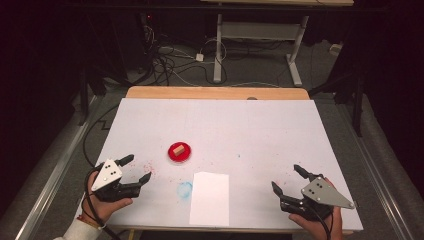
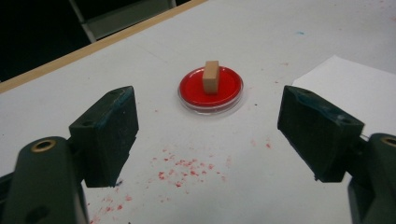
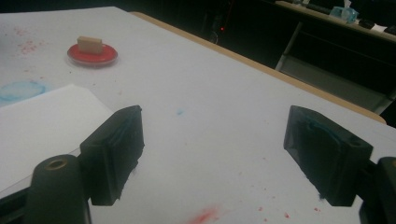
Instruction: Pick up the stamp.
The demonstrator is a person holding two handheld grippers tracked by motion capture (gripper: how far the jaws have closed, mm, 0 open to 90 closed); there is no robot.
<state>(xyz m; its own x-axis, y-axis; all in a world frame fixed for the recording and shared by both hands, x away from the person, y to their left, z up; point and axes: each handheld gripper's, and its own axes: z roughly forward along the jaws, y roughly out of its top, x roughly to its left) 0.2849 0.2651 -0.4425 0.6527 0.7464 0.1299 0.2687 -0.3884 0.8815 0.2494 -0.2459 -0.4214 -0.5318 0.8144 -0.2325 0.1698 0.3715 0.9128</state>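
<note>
A small tan block [image 1: 179, 149] [image 2: 211, 77] [image 3: 90, 44] stands in a round red dish [image 1: 172, 156] [image 2: 191, 91] [image 3: 79, 55] on the white table cover [image 1: 250, 130], left of centre. My left gripper [image 1: 136, 170] [image 2: 208, 135] rests at the front left, held by a hand, with its jaws wide open and pointing at the dish; nothing is between them. At the front right my right gripper [image 1: 287, 178] [image 3: 212, 154] is also open and empty, a hand around it. A blank white sheet of paper [image 1: 210, 197] [image 2: 355, 86] [image 3: 42, 121] lies between the two grippers near the front edge.
Red paint specks [image 2: 182, 168] dot the cover in front of the left gripper. A round blue stain [image 1: 184, 189] [image 3: 18, 90] sits just left of the paper. The wooden table edge [image 1: 215, 92] runs along the far side, with a desk frame and cables on the floor beyond.
</note>
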